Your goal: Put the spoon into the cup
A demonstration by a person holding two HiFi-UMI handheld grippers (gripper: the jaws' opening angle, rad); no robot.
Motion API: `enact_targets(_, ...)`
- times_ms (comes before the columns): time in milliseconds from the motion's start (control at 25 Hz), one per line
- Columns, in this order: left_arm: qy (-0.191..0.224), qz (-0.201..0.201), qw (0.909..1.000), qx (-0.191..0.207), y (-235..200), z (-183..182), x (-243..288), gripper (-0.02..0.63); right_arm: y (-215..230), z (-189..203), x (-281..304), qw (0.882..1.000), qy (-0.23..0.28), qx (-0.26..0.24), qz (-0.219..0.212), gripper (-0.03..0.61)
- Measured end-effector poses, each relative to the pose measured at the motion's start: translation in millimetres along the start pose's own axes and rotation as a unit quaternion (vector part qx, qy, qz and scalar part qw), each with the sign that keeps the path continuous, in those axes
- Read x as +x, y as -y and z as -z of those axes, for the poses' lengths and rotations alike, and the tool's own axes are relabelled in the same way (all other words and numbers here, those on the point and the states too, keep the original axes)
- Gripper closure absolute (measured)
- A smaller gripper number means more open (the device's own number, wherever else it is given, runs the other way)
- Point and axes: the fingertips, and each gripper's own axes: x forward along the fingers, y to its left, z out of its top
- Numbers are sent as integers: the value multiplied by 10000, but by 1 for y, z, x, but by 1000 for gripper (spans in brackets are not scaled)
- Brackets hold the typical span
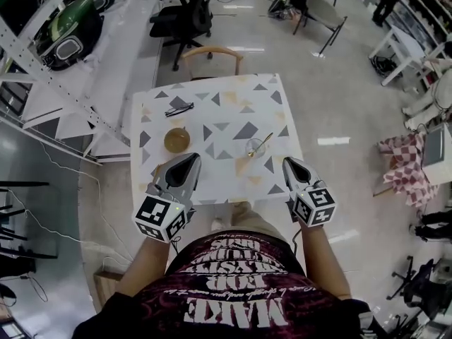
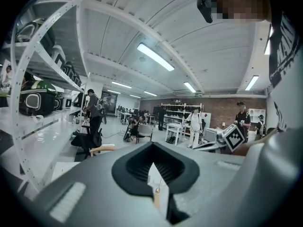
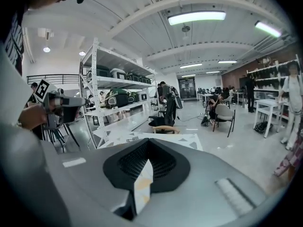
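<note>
In the head view the spoon [image 1: 265, 141] already stands in the cup [image 1: 253, 149], bowl end down and handle leaning over the rim toward the upper right, so the task looks done. The cup sits right of centre on the patterned surface [image 1: 212, 119], well apart from the bowl [image 1: 176, 140] and the glasses [image 1: 179, 109] to its left. The left gripper [image 1: 191, 159] and right gripper [image 1: 289, 161] hang over the near edge, one on each side of the cup and touching nothing. That placement probably keeps them clear so that nothing knocks the spoon or cup. The cup lies ahead of and between the two sets of fingers, nearer the right one. In the left gripper view the fingers [image 2: 137, 167] are closed tip to tip with nothing held. Only a thin sliver of the surface shows past the pads, with a small gold speck in it that may be the spoon but is too small to be sure. In the right gripper view the fingers [image 3: 165, 164] are likewise pressed together and empty. A strip of patterned surface shows through the slit, its far part shows beyond the tips, and cup and spoon cannot be made out.
</note>
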Motion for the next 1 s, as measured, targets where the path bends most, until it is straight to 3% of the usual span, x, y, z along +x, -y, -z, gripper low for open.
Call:
enact_targets(520, 164, 407, 9988, 215, 20, -17, -10, 614, -48, -82, -69, 9956, 888, -41, -294, 552)
enact_targets(1000, 312, 717, 9965, 280, 32, -19, -11, 614, -63, -85, -83, 9957, 901, -109, -200, 551)
